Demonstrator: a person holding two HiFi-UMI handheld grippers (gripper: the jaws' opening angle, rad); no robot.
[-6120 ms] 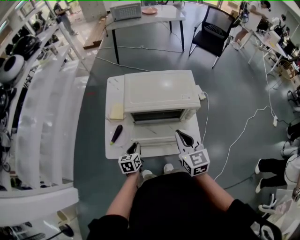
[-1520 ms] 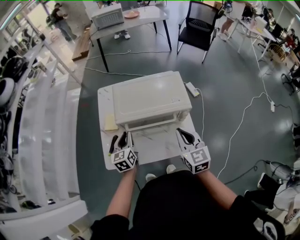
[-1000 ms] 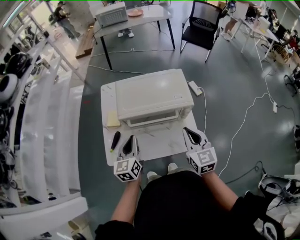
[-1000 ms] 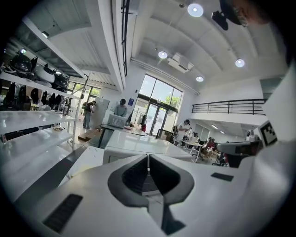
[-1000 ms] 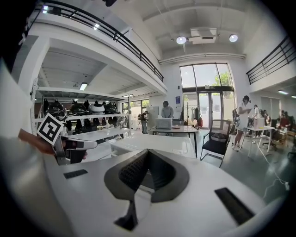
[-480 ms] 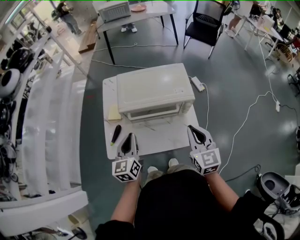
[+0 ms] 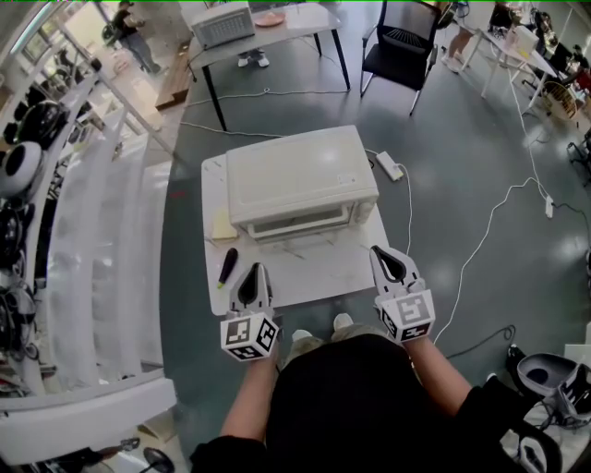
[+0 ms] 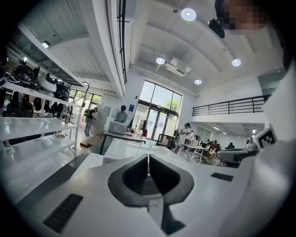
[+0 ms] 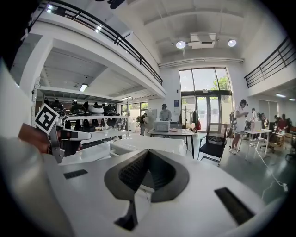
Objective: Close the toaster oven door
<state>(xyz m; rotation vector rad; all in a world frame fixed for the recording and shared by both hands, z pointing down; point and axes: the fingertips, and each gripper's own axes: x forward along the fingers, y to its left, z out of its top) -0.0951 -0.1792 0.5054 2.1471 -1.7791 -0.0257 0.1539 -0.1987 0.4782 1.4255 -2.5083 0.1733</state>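
Steep overhead angle leaves the toaster oven (image 7: 303, 180), centre frame, showing its door (image 7: 300, 220) only as a thin foreshortened strip; whether it sits flush cannot be told. A small dark object (image 7: 227, 266) on the table (image 7: 319, 272), left of centre, is too small to identify. The person's torso, bottom centre, covers most of both shoes (image 7: 343, 321). The top edge cuts off the far table (image 7: 305, 18) and black chair (image 7: 399, 42). In their own views, the left gripper (image 8: 148, 157) and right gripper (image 9: 148, 152) mask the oven's lower half with their white bodies.
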